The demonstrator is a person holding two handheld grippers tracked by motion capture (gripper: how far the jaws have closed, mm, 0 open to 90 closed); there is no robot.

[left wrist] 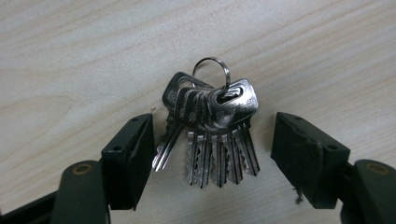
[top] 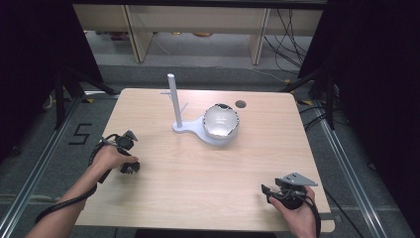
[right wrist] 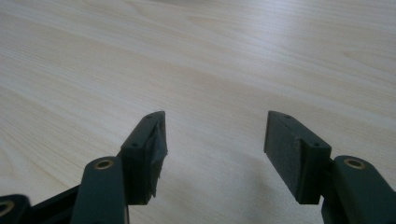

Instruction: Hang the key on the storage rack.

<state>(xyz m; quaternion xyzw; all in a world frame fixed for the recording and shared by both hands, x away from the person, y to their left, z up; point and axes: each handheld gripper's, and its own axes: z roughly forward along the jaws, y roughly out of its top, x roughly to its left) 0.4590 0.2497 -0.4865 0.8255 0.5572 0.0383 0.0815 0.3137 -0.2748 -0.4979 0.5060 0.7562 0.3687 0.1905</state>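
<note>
The left gripper (top: 128, 153) hangs over the table (top: 198, 173) close to its left edge, about halfway between the near and far edges, held in the person's left hand (top: 110, 157) with its cable trailing back along the forearm. In the left gripper view its jaws stand wide apart with a bunch of keys (left wrist: 210, 133) lying flat on the wood between them; the left pad sits just beside the outermost key blade, whether touching it I cannot tell, and the right pad is clear of the bunch, so nothing is clamped. The keys fan out from a thin metal ring (left wrist: 212, 70), blades pointing back toward the gripper. The right gripper (top: 270, 191) rests near the near right corner of the table in the right hand (top: 297, 208), a grey three-cornered plate on top; in the right gripper view its jaws are spread apart over bare wood, holding nothing. Toward the far edge, around the middle, stands a white stand (top: 174, 106) with an upright post, and a shiny round bowl (top: 221, 122) sits on its base
</note>
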